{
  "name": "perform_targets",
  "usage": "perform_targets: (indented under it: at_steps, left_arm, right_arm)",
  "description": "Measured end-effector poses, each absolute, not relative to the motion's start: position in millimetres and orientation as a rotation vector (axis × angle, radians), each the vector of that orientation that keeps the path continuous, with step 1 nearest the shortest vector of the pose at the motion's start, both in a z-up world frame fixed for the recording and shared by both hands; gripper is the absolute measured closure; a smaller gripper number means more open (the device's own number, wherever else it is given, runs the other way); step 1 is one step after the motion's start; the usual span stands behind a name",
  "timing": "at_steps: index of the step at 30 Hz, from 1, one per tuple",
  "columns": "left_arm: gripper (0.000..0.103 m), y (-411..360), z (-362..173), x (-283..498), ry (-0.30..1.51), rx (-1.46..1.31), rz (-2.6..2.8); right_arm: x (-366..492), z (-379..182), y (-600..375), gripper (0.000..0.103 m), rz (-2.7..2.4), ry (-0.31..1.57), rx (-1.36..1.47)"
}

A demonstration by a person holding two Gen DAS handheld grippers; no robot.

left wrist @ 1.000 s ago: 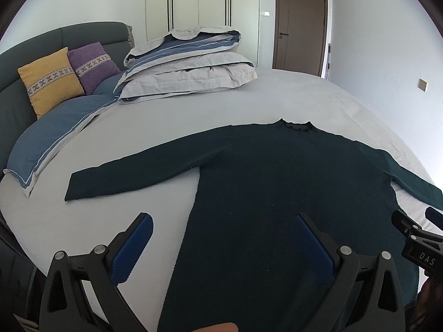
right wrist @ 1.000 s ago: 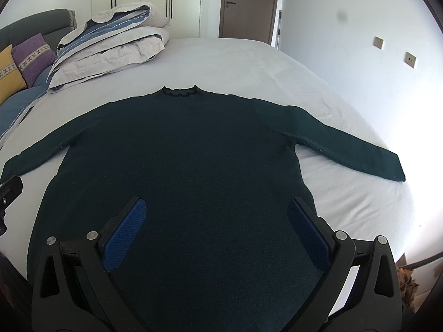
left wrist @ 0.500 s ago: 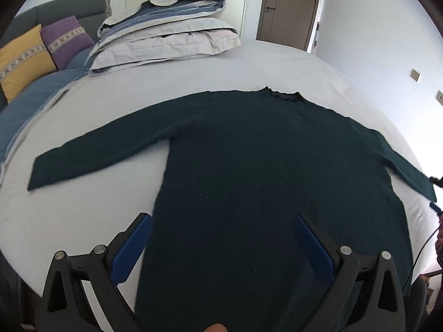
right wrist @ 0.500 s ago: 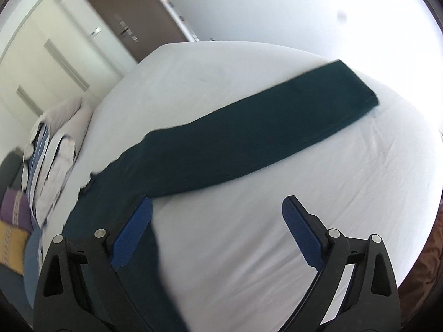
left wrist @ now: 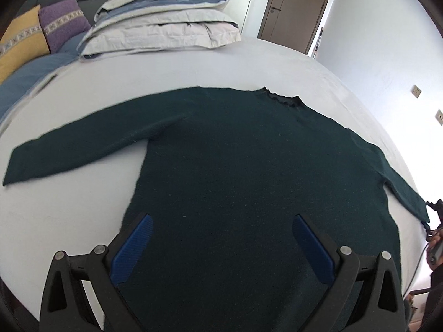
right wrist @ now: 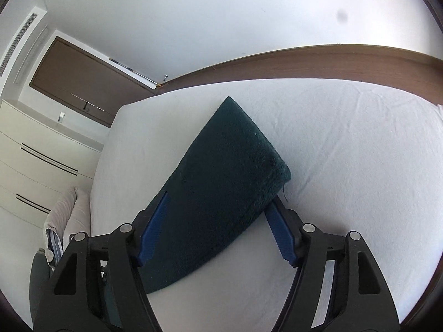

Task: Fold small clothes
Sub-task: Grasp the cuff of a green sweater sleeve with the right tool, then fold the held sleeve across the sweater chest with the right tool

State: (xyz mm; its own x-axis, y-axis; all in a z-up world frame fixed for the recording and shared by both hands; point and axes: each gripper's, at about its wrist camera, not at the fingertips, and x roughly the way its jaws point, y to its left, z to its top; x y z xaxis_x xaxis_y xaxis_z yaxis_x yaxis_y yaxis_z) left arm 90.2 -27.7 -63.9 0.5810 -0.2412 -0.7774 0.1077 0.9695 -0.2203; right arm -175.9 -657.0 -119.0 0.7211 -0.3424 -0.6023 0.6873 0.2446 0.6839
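Sweater (left wrist: 249,179): flat on bed (left wrist: 69,221), ready for folding.
Right gripper (right wrist: 218,215): jaws apart around sleeve cuff (right wrist: 249,166).
Left gripper (left wrist: 221,246): jaws apart, empty.

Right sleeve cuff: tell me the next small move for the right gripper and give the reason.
Probably close the right gripper on the sleeve cuff. Its blue fingers stand open on either side of the cuff, which lies flat on the white sheet, so nothing is gripped yet. The sweater is spread flat, unfolded, and the left gripper hovers open over its body.
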Motion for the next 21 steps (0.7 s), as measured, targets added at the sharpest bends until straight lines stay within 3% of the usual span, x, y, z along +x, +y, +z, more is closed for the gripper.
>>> perform_targets:
  at_steps: [1, 3, 5, 7, 16, 21]
  left_arm:
    - [0.001, -26, -65, 92, 0.936, -0.172, -0.22]
    - [0.006, -22, -67, 95, 0.94, -0.209, -0.246]
    - [0.013, -15, -69, 98, 0.952, -0.256, -0.262]
    - [0.018, -9, -70, 101, 0.956, -0.299, -0.274]
    - [0.019, 26, -66, 115, 0.921, -0.456, -0.304]
    - [0.019, 48, -63, 122, 0.898, -0.518, -0.305]
  right_arm:
    - [-174, -121, -663, 0.054, -0.73, 0.359, 1.128]
    - [-170, -123, -672, 0.083, -0.763, 0.375, 1.123]
    - [-158, -118, -676, 0.093, -0.795, 0.417, 1.077]
    - [-137, -102, -669, 0.095, -0.786, 0.438, 1.011]
    - [40, -24, -533, 0.096, -0.38, 0.541, 0.621]
    - [144, -31, -412, 0.096, -0.107, 0.628, 0.538]
